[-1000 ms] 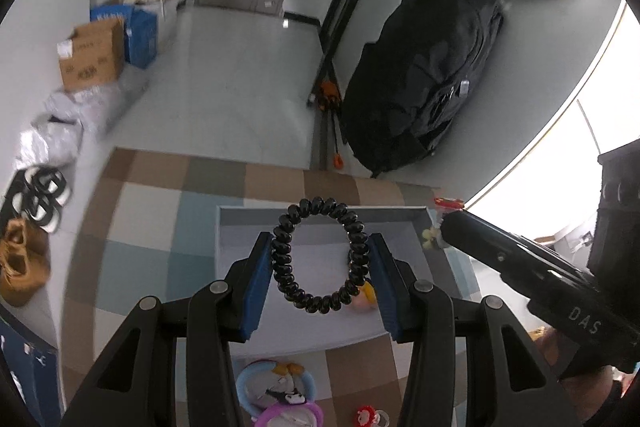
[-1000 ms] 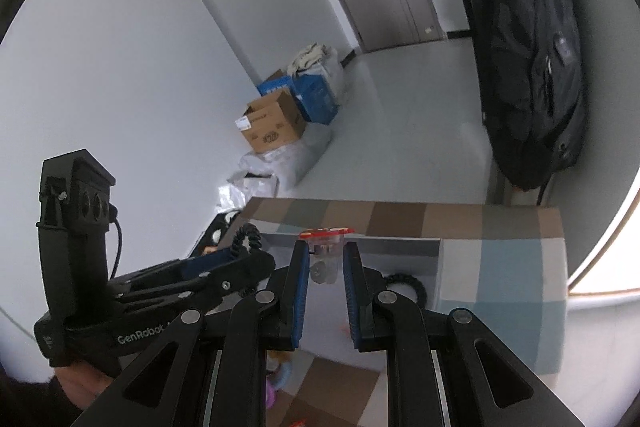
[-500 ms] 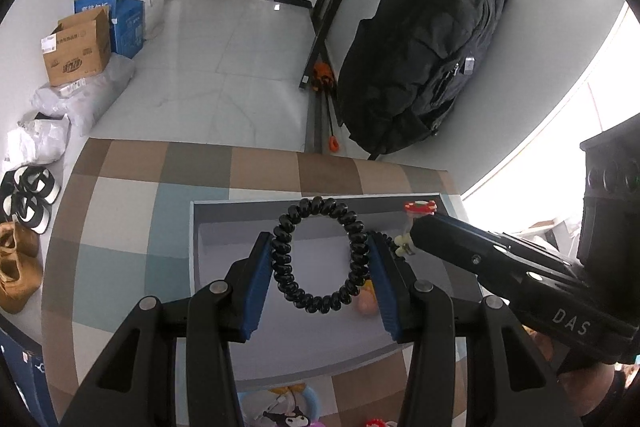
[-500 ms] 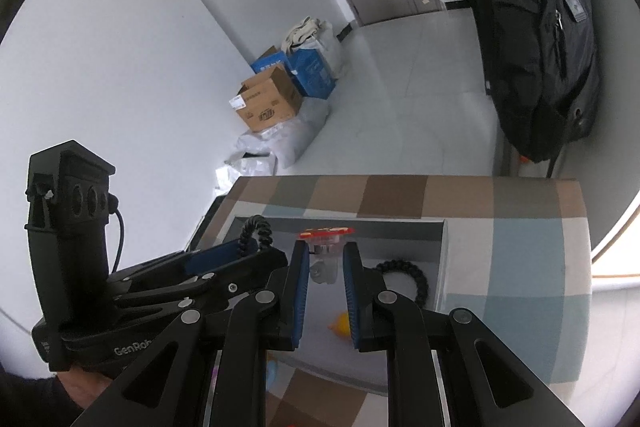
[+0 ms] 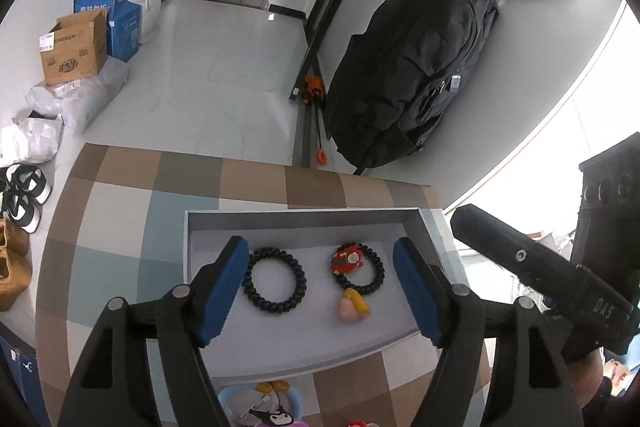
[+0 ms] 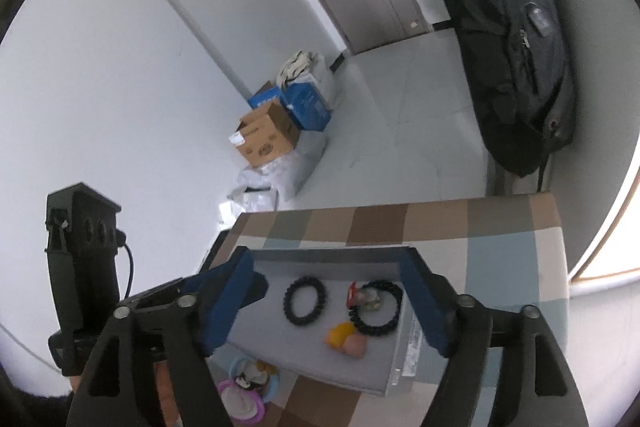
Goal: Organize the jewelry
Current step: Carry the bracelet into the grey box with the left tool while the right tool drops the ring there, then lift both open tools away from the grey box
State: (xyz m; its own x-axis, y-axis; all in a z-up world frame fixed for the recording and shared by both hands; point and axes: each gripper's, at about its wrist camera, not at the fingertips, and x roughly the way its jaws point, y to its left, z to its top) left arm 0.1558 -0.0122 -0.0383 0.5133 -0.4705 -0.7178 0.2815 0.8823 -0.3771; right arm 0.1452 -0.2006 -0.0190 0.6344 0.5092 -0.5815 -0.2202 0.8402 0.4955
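Note:
A shallow grey tray [image 5: 280, 217] [image 6: 332, 254] sits on a checked tabletop. In it lie a black spiral hair tie [image 5: 274, 279] [image 6: 306, 301], a second black spiral tie [image 5: 366, 275] [image 6: 376, 309] with a red charm [image 5: 346, 259] [image 6: 362, 297] on it, and a yellow and pink piece [image 5: 353, 305] [image 6: 347, 340]. My left gripper [image 5: 320, 289] is open and empty above the tray. My right gripper [image 6: 332, 301] is open and empty above it too.
Colourful trinkets lie on the table in front of the tray [image 5: 268, 407] [image 6: 246, 385]. A black backpack [image 5: 408, 75] [image 6: 508, 39] hangs at the far right. Cardboard and blue boxes [image 5: 76, 43] [image 6: 276, 127] and shoes [image 5: 20, 195] stand on the floor.
Both grippers have opened wide. The left one let go of the black spiral tie, the right one of the red charm piece; both now lie in the tray.

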